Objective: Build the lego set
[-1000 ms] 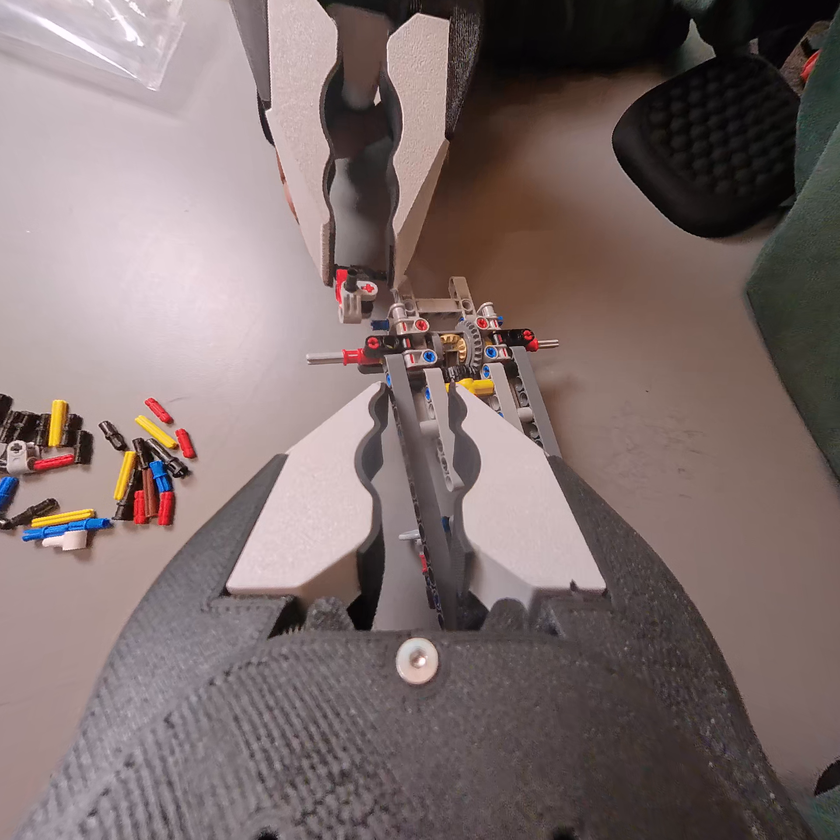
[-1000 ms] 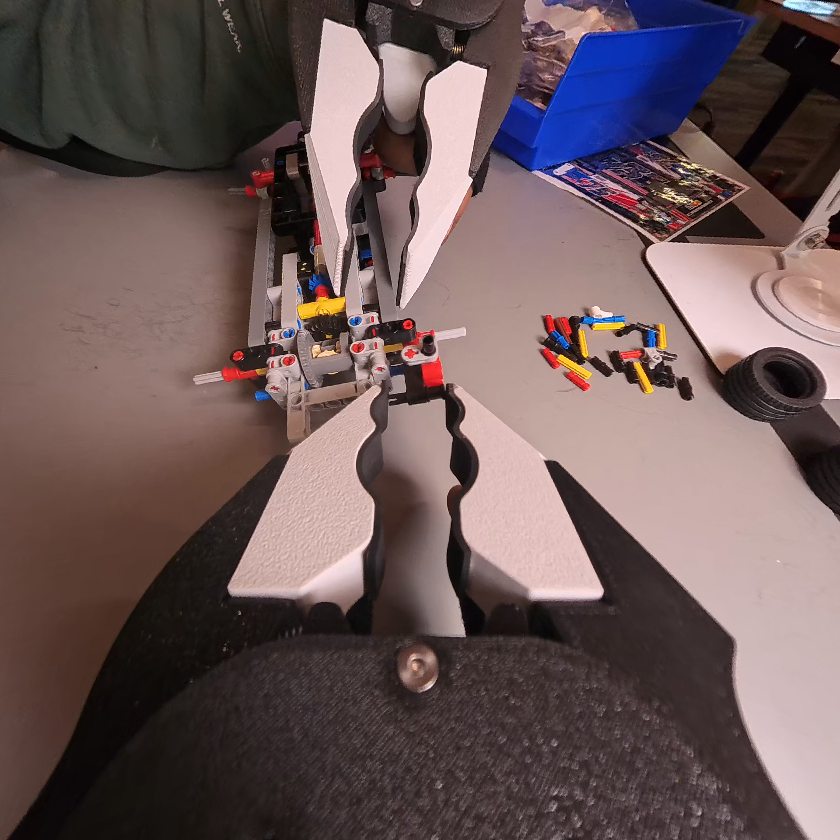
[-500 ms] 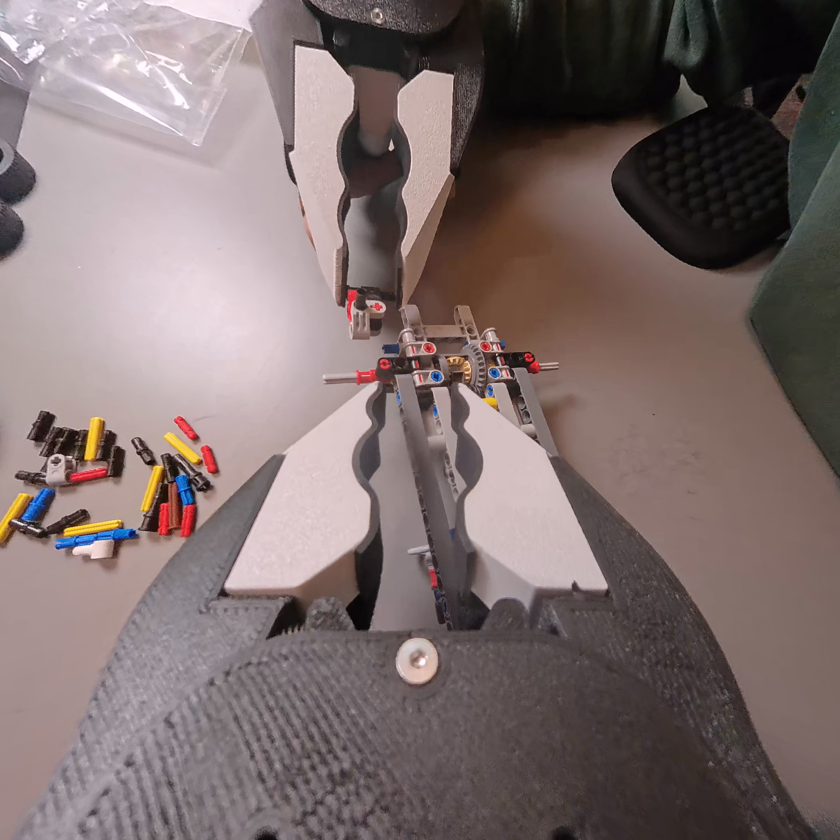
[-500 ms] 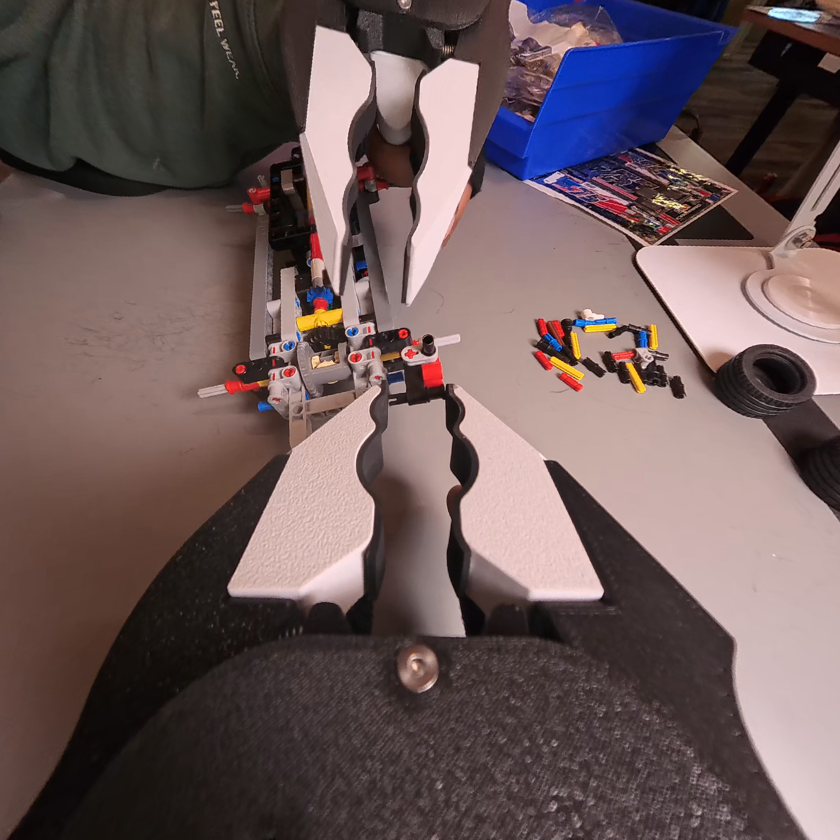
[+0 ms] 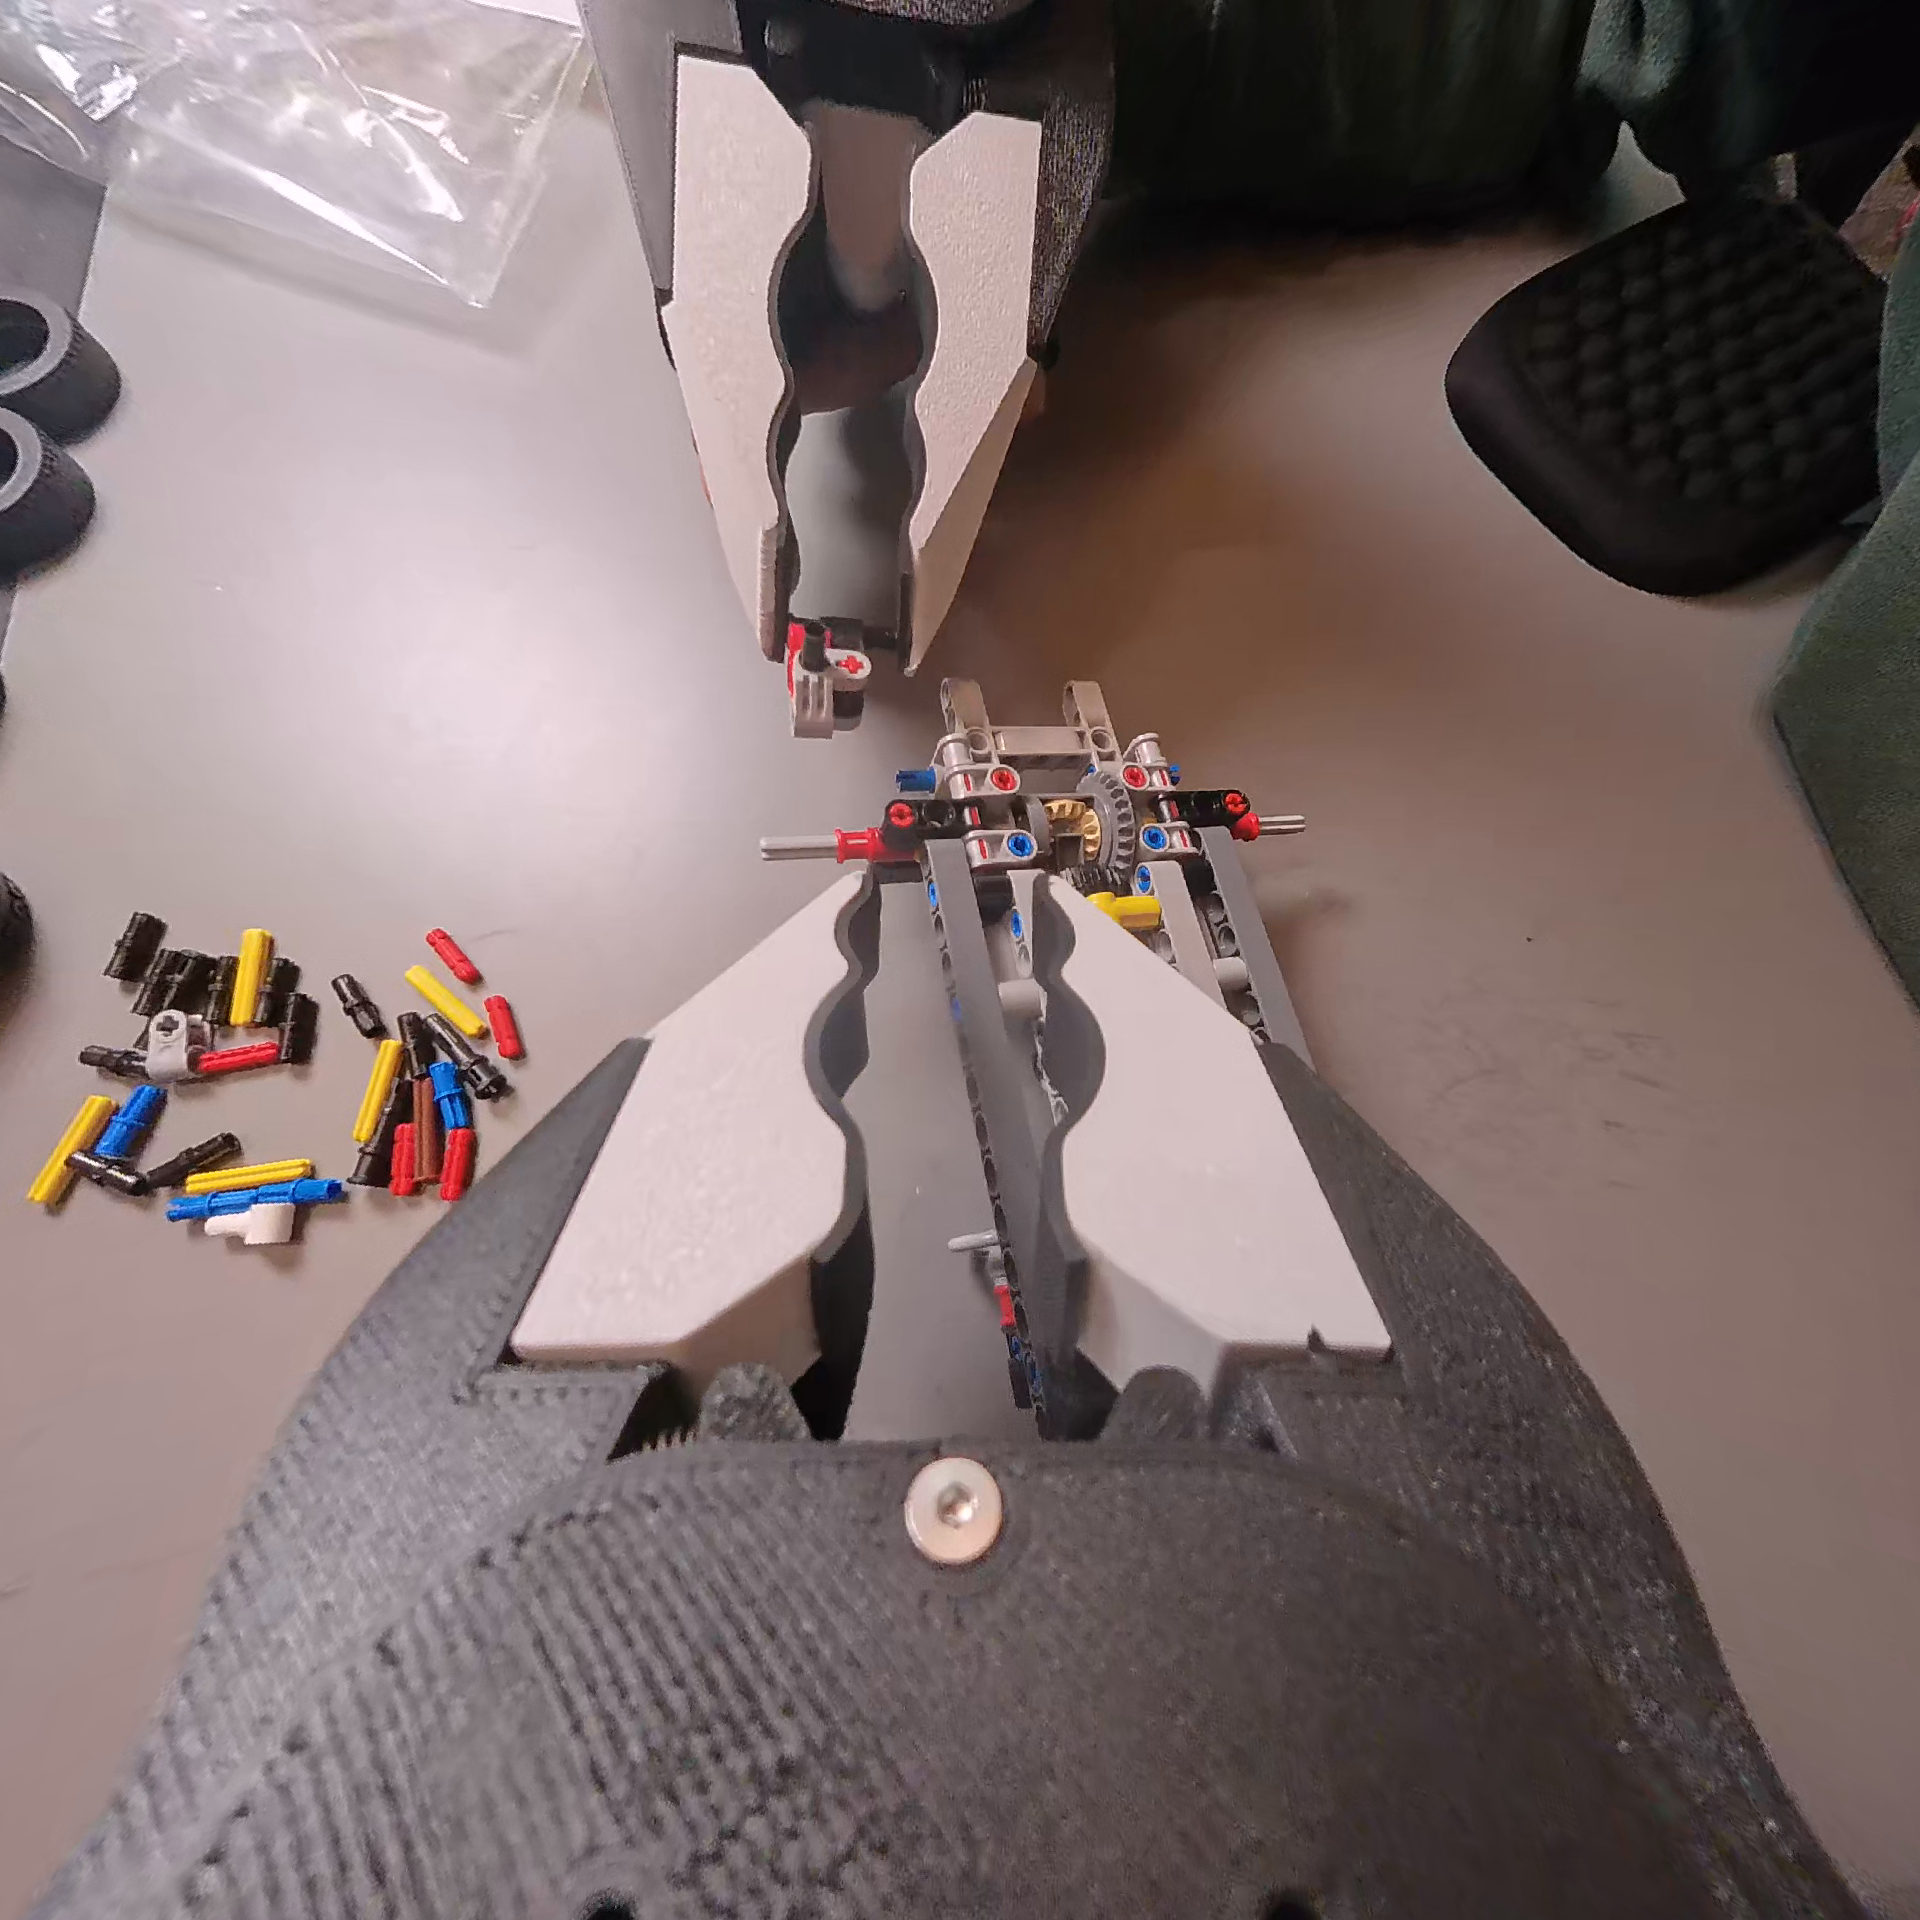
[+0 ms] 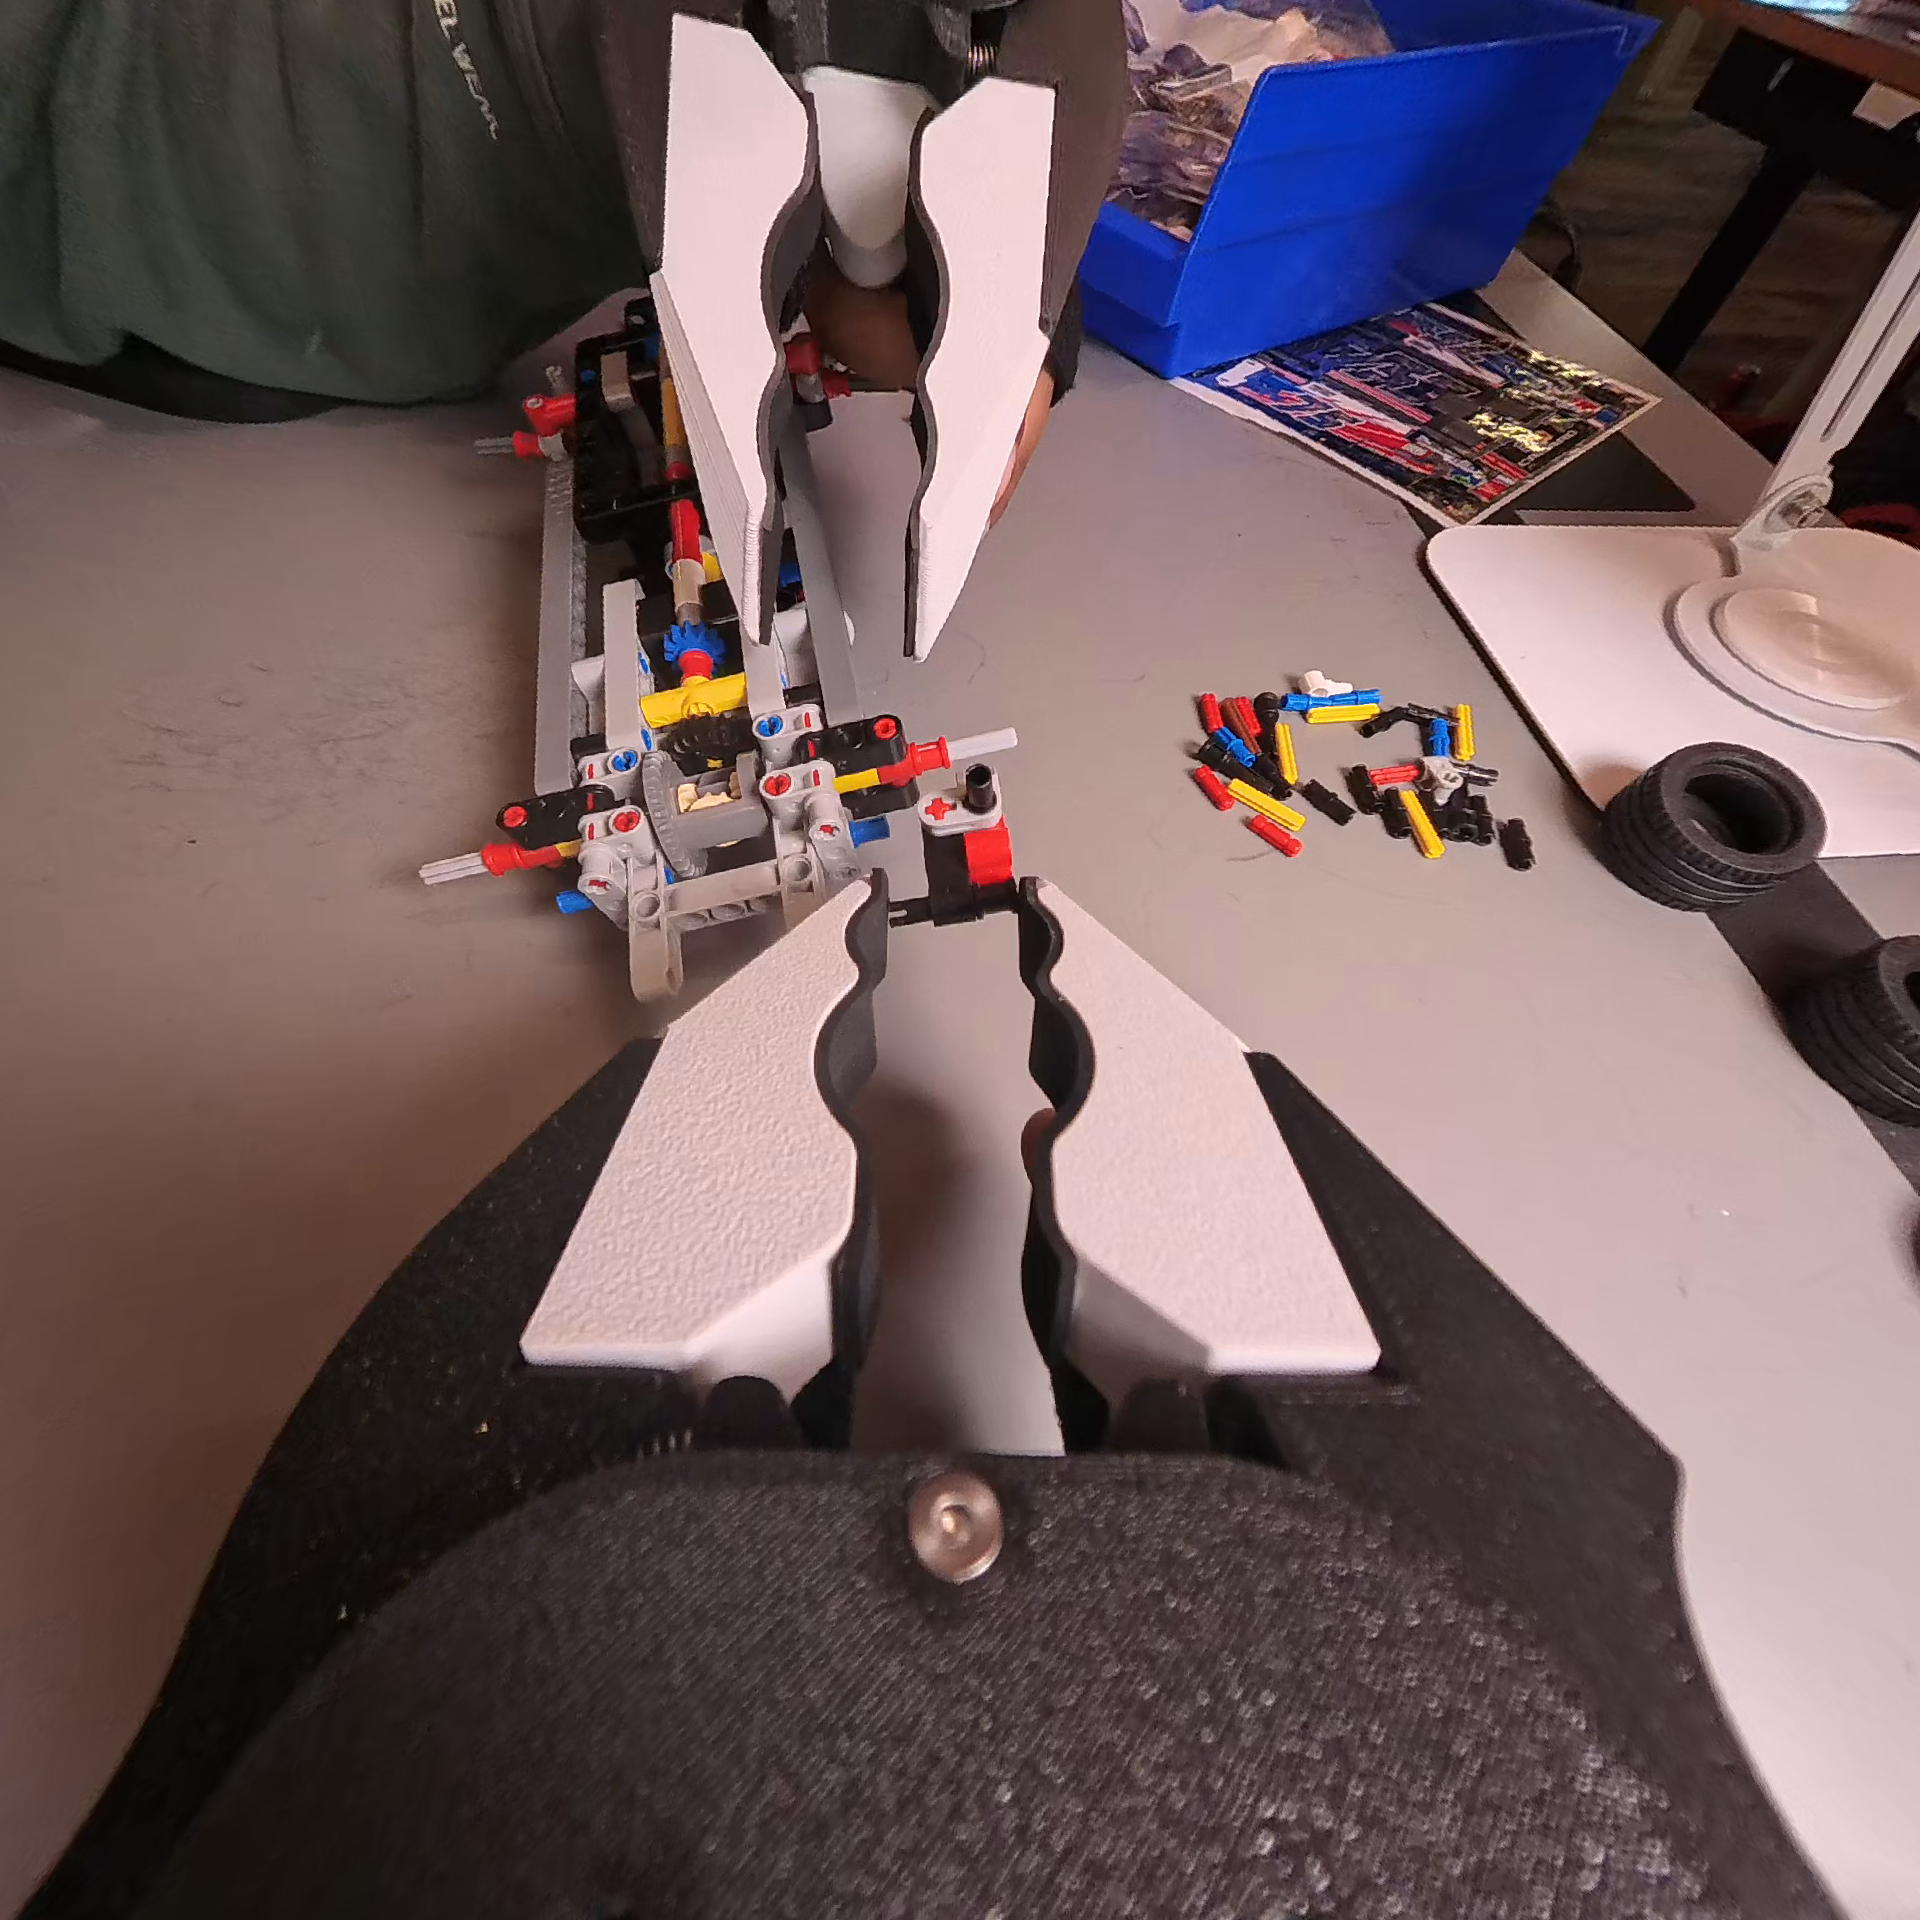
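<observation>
The lego chassis (image 5: 1049, 821) lies on the grey table, its gear and cross axle at the far end; it also shows in the right wrist view (image 6: 717, 790). My left gripper (image 5: 956, 883) straddles one dark grey beam of it. The beam lies against the right finger, with a gap on the left, so the jaws are open. My right gripper (image 6: 951, 894) is shut on a small red, black and grey connector piece (image 6: 971, 842), held just off the chassis's axle end (image 6: 977, 743). That piece also shows in the left wrist view (image 5: 826, 686).
Loose pins (image 6: 1351, 769) lie scattered to the right of the chassis, with black tyres (image 6: 1709, 821) beyond. A blue bin (image 6: 1351, 187), a booklet (image 6: 1423, 405) and a white stand base (image 6: 1610, 644) are at the back right. A plastic bag (image 5: 312, 156) lies nearby. A person in green (image 6: 260, 187) sits behind. Some 6 cm of space lies between my two pairs of fingers.
My right gripper has drawn the small connector piece away from the chassis's axle end. My left gripper has pulled back a little along the beam, its jaws slightly wider.
</observation>
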